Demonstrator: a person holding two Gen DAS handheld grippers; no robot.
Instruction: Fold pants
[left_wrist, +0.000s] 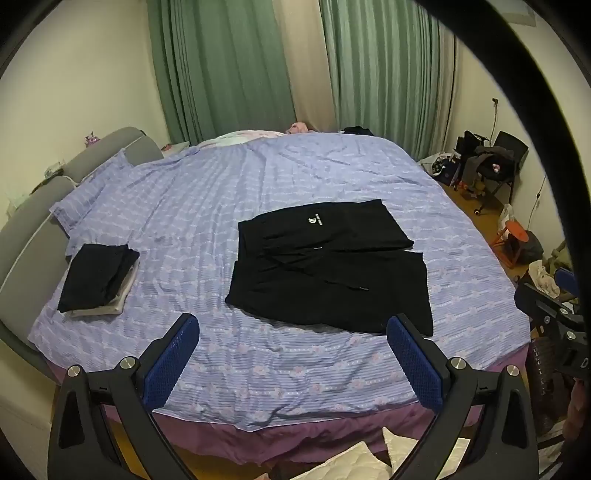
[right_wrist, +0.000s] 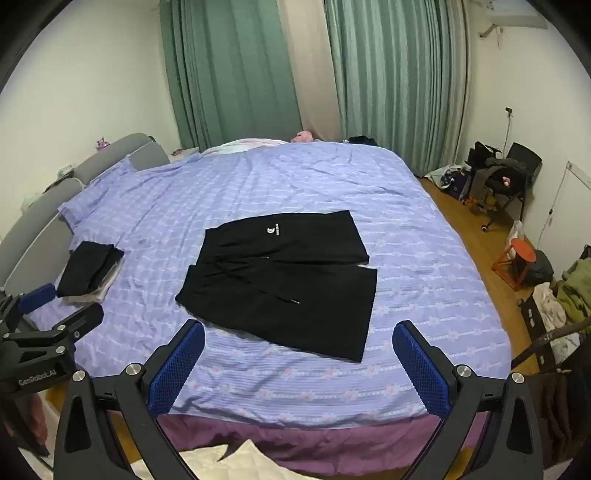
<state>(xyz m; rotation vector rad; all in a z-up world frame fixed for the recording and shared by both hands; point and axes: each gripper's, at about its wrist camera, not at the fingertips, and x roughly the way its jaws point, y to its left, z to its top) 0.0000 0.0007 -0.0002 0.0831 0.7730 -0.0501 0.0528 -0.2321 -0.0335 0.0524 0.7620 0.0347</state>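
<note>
The black pants lie spread flat on the bed, beside a folded pile, while the left gripper and right gripper hover short of them, jaws wide apart and empty.

"genrobot.ai" in white on the black body of the left gripper, right wrist view. pants carry a small white logo, too small to read.

Both wrist views looking down and forward from just off the bed's near edge, side by side, sharing the black pants, curtains and folded stack.
</note>
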